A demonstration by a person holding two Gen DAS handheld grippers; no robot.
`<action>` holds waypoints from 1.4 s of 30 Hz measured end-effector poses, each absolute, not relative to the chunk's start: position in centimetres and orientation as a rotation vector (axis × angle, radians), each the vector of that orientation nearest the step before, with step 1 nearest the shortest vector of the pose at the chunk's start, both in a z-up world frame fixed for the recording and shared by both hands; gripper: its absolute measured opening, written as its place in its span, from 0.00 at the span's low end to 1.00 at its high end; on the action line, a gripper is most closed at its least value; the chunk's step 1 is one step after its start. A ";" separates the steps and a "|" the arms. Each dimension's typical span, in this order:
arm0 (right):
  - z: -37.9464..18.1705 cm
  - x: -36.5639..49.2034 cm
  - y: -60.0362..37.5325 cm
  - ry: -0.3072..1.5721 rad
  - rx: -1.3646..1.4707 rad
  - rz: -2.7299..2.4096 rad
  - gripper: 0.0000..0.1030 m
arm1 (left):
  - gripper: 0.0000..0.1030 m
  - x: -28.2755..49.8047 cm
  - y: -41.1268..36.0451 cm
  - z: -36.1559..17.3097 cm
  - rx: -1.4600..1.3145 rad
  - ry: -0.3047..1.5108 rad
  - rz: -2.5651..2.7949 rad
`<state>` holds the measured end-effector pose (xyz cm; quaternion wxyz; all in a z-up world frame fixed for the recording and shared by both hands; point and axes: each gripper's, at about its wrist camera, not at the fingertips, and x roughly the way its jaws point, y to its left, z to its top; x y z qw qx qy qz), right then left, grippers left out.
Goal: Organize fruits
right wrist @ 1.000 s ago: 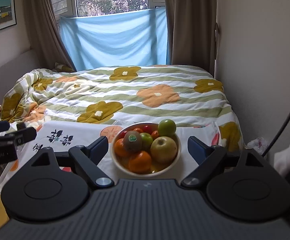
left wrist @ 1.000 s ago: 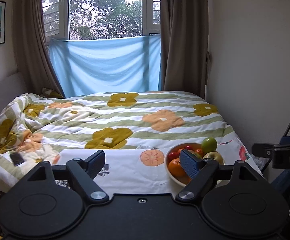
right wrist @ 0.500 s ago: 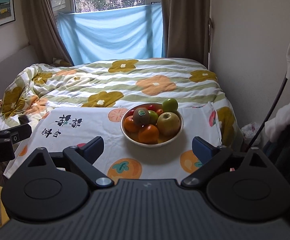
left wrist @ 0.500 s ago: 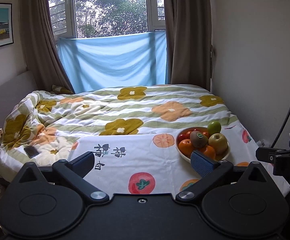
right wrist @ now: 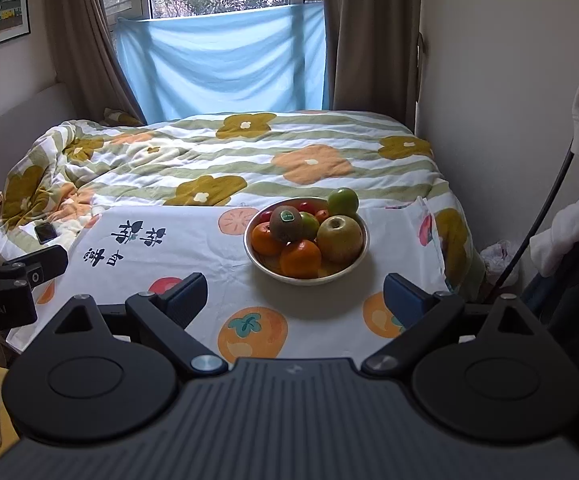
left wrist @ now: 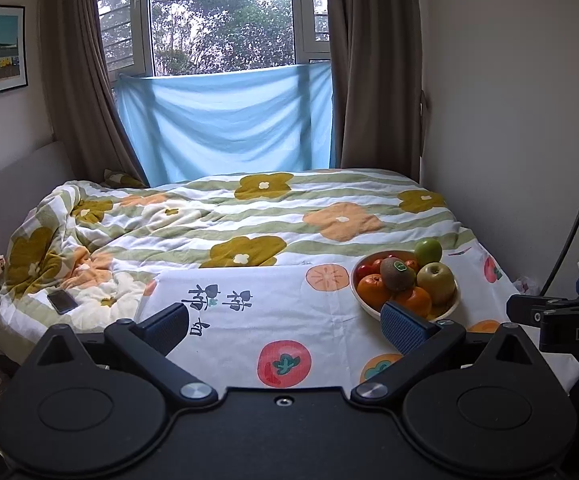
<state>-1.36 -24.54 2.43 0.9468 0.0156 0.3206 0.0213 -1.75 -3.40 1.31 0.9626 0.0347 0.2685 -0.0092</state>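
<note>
You're backing both tools away from the bowl [right wrist: 363, 236] compared with a second ago, so it's sitting further out in both views now, on the printed cloth [right wrist: 209, 264] over the bed. All the fruit is piled in it: fuzzy kiwi [right wrist: 285, 224] with a sticker on top, glossy oranges [right wrist: 300, 258], a dull yellowish apple [right wrist: 339, 238], a smooth green one [right wrist: 343, 200] at the back. That could be a tidy finish or a full bowl waiting to be sorted. Left tool [left wrist: 285, 330] and right tool [right wrist: 295, 296] are both gaping wide, carrying nothing.
</note>
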 end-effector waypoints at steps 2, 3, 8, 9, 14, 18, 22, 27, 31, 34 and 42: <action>2.5 -1.2 -24.7 0.652 0.037 0.038 1.00 | 1.00 -1.7 -3.3 1.3 0.066 0.545 -0.020; 2.5 -1.2 -24.8 0.651 0.039 0.036 1.00 | 1.00 -1.7 -3.3 1.3 0.066 0.544 -0.021; 2.4 -0.9 -24.8 0.653 0.034 0.033 1.00 | 1.00 -1.7 -3.5 1.2 0.069 0.540 -0.023; 2.4 -0.9 -24.8 0.653 0.033 0.034 1.00 | 1.00 -1.7 -3.5 1.3 0.069 0.539 -0.025; 2.4 -0.7 -24.7 0.660 0.014 0.028 1.00 | 1.00 -1.5 -3.2 1.3 0.051 0.536 -0.038; 2.8 -0.5 -24.8 0.651 0.014 0.018 1.00 | 1.00 -1.2 -3.2 1.7 0.040 0.531 -0.023; 2.8 -0.3 -25.1 0.642 0.029 0.013 1.00 | 1.00 -1.0 -3.0 1.6 0.046 0.527 -0.016; 2.4 0.1 -25.2 0.665 0.034 0.001 1.00 | 1.00 -1.0 -2.6 0.9 0.039 0.548 -0.014; 2.7 0.4 -25.1 0.668 0.026 0.003 1.00 | 1.00 -0.9 -2.7 0.9 0.051 0.557 -0.014; 2.8 0.6 -25.3 0.665 0.044 0.014 1.00 | 1.00 -0.7 -2.4 0.8 0.045 0.565 -0.006; 2.9 0.6 -24.7 0.654 0.052 0.031 1.00 | 1.00 -0.9 -1.8 1.1 0.045 0.554 0.007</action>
